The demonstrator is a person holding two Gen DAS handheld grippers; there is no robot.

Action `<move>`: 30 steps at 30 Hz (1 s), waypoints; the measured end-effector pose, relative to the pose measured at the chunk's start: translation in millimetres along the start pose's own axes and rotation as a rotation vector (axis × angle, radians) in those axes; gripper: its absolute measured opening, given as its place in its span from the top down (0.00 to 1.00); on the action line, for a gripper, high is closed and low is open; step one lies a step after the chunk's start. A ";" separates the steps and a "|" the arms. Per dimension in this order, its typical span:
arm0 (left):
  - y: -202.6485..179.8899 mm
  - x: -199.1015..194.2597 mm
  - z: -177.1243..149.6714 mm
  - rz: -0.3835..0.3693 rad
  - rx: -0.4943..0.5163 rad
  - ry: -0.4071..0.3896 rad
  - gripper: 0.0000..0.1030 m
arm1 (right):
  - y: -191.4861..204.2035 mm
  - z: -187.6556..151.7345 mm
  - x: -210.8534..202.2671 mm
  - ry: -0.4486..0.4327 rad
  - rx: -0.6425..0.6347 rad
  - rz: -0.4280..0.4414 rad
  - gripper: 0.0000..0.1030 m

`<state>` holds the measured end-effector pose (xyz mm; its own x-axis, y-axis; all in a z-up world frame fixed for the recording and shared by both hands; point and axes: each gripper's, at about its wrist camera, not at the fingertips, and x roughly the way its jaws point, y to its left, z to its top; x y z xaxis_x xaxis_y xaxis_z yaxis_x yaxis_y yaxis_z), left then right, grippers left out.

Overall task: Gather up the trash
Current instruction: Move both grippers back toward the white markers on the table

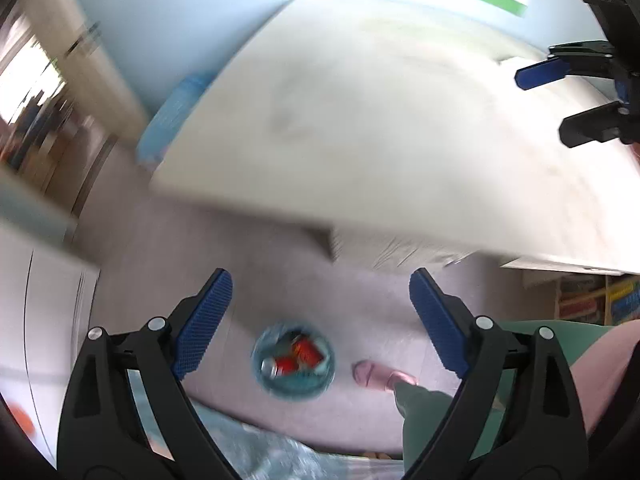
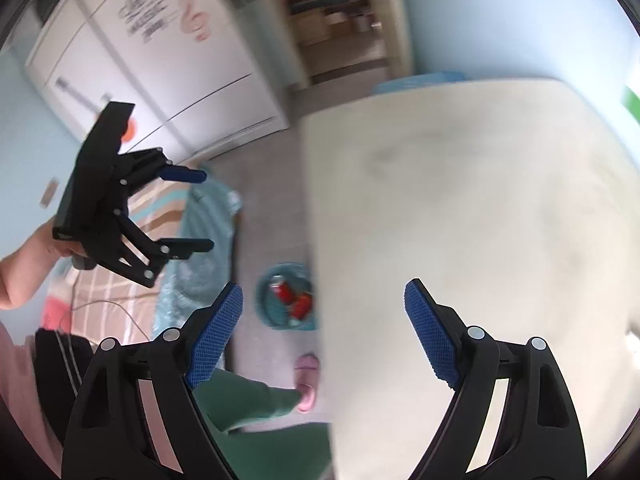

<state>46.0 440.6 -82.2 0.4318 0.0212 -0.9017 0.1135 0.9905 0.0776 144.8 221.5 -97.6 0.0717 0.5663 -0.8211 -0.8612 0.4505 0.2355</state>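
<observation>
Both views are blurred. A person stands beside a white desk holding a pair of black tongs with blue pads in each hand. Starting at the left, the left tongs are spread wide with nothing between the pads, held out over the grey floor. Directly below and between their pads sits a small round teal trash bin on the floor, holding red cans and some paler scraps that are too blurred to name. Just to the right of the bin, still under these tongs, a foot in a pink slipper and a green trouser leg show. Ahead of the left tongs lies the desk's pale top, its near edge well above the bin. Farther right, the right tongs are also spread wide and hold nothing; their left pad hangs over the floor and their right pad over the desk top. From their camera the bin lies just ahead, between the pads, half hidden behind the desk's edge. A white cabinet with blurred markings on its door stands beyond the left tongs, against a pale blue wall.
</observation>
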 end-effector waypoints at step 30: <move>-287.1 157.8 305.6 -0.195 0.542 -0.017 0.21 | -322.6 -141.8 -134.3 -0.013 0.083 -0.181 0.20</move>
<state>355.0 118.0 -116.8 0.3705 -0.1617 -0.9146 0.6329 0.7647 0.1212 341.6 -97.7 -137.1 0.2285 0.4799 -0.8470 -0.7892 0.6007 0.1275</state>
